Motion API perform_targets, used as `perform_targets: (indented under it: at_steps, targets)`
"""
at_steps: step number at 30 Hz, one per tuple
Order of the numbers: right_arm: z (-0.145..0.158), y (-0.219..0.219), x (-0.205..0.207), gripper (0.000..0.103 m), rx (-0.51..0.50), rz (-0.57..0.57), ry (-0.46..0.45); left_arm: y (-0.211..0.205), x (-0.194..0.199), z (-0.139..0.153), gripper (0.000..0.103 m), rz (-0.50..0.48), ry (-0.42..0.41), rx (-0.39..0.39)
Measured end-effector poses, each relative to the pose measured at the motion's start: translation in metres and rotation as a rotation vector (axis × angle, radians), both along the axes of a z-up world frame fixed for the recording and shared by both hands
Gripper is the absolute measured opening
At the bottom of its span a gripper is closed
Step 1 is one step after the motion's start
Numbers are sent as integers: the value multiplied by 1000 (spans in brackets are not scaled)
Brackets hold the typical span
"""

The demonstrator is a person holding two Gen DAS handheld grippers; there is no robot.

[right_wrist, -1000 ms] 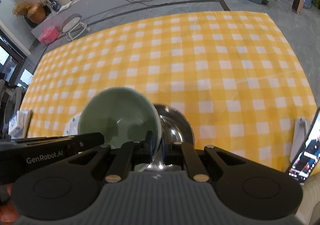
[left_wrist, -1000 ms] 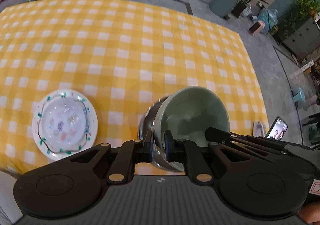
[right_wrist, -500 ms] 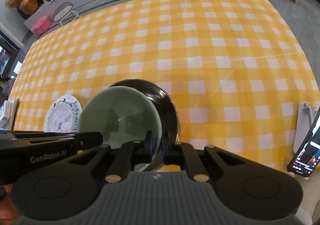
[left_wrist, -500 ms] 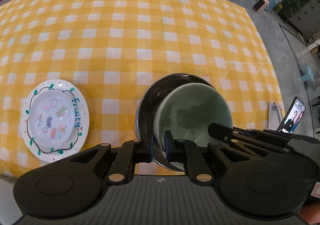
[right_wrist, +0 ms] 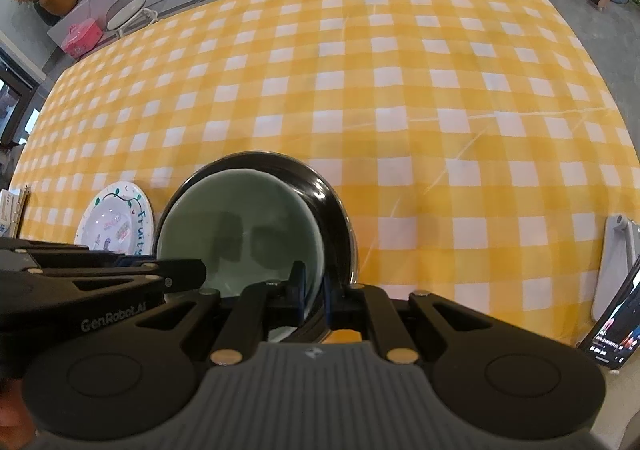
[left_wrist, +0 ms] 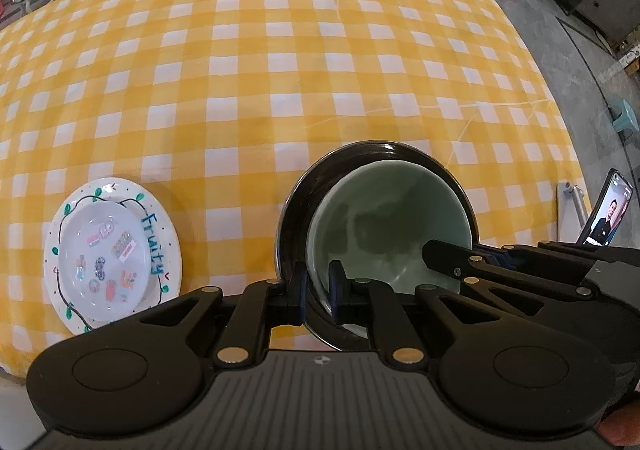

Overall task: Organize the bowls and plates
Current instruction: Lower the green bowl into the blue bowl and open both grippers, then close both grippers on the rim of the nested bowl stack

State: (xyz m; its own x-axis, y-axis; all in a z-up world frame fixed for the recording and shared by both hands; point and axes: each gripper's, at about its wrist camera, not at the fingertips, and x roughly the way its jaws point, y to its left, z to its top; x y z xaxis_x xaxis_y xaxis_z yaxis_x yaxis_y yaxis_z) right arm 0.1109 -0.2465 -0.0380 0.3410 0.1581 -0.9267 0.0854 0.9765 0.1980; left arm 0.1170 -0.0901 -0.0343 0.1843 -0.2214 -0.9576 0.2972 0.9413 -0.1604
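A pale green bowl (left_wrist: 384, 218) (right_wrist: 240, 218) sits inside a larger dark shiny metal bowl (left_wrist: 360, 154) (right_wrist: 320, 186) near the front edge of the table. My left gripper (left_wrist: 318, 284) is shut on the green bowl's left rim, one finger inside and one outside. My right gripper (right_wrist: 314, 286) is shut on its right rim in the same way. Each gripper's black body shows in the other's view. Whether the green bowl rests fully on the metal one is hidden.
A white "Fruity" plate (left_wrist: 108, 250) (right_wrist: 116, 218) with a small dish on it lies left of the bowls. A phone (left_wrist: 610, 210) (right_wrist: 616, 330) leans on a stand (right_wrist: 616, 250) at the table's right edge. Yellow checked cloth (left_wrist: 280, 50) covers the table.
Both grippers came down with the green bowl. It went from tilted beside the metal bowl to nearly level inside it.
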Motion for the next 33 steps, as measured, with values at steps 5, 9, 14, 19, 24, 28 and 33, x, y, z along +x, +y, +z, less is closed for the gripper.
perform_targets:
  at_steps: [5, 9, 14, 19, 24, 28, 33]
  targets:
    - [-2, 5, 3, 7, -16, 3, 11, -3, 2, -3, 12, -13, -6, 17]
    - [-2, 5, 6, 8, -18, 2, 23, -3, 4, -4, 12, -6, 13, 19]
    - [-3, 1, 10, 8, 11, -22, 38, 1, 8, -3, 13, 12, 31, 7]
    - [-3, -1, 10, 8, 19, -30, 42, -1, 8, -2, 13, 9, 32, 16]
    - [1, -4, 8, 13, 21, -35, 19, 4, 10, 3, 16, 30, 31, -7]
    - [9, -3, 6, 20, 25, -32, -9, 6, 8, 13, 23, 31, 3, -17]
    - [18, -5, -2, 31, 25, -15, -46, 12, 5, 24, 35, 19, -32, -48]
